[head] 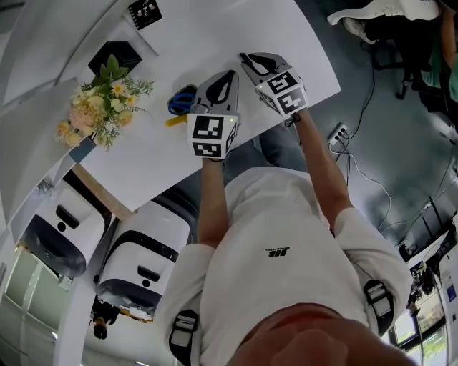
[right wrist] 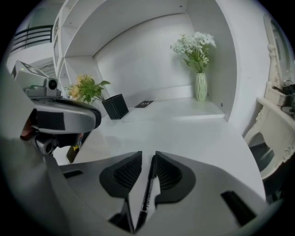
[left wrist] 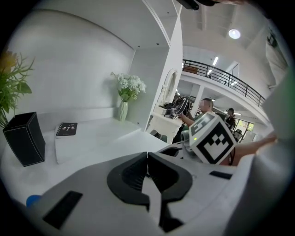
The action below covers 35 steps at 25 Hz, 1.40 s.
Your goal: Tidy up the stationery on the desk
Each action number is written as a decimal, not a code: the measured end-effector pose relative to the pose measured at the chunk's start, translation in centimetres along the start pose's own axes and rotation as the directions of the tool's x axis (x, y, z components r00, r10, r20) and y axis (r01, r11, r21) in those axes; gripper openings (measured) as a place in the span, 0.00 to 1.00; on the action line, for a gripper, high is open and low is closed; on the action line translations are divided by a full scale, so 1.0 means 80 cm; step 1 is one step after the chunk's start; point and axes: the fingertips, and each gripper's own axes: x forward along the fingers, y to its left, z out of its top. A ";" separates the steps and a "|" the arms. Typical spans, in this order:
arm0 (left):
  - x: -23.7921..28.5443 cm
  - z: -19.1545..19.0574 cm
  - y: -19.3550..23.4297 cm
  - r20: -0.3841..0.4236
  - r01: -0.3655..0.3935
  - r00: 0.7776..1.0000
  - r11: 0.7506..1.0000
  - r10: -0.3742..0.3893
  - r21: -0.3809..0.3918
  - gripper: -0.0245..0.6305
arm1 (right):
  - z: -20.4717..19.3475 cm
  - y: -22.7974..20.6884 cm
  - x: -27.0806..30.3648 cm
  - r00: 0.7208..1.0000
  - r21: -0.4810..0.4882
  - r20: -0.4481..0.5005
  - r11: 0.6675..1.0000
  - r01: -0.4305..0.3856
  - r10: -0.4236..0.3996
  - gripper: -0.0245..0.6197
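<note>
My right gripper [right wrist: 148,156] is shut on a thin black pen [right wrist: 146,189] that lies lengthwise between its jaws, over the white desk [right wrist: 193,133]. In the head view the right gripper [head: 248,58] and left gripper [head: 227,74] hang side by side above the desk's near edge. The left gripper [left wrist: 147,154] is shut with nothing in it. Blue-handled scissors [head: 181,100] and a yellow item lie on the desk just left of the left gripper. A black pen holder [head: 114,57] stands behind them, next to a small spiral notebook [head: 144,12].
A bunch of yellow flowers [head: 100,107] stands at the desk's left end by the pen holder [right wrist: 115,106]. A vase of white flowers [right wrist: 199,85] stands in the far corner under white shelves. Two white units [head: 107,243] sit on the floor beside the desk.
</note>
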 end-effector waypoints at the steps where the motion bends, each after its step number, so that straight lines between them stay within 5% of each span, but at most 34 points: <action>1: 0.002 0.000 0.000 -0.004 0.001 1.000 1.000 -0.001 -0.001 0.04 | 0.000 -0.001 0.003 1.000 -0.004 -0.014 1.000 0.000 0.000 0.15; 21: 0.006 0.001 0.001 -0.003 -0.003 1.000 1.000 0.002 -0.024 0.04 | -0.019 -0.011 0.038 0.988 -0.073 -0.157 0.997 -0.012 0.000 0.11; 35: -0.040 0.015 0.001 0.053 -0.020 0.998 1.000 0.021 -0.003 0.04 | 0.057 0.021 -0.022 0.999 -0.085 0.034 0.996 0.026 -0.024 0.11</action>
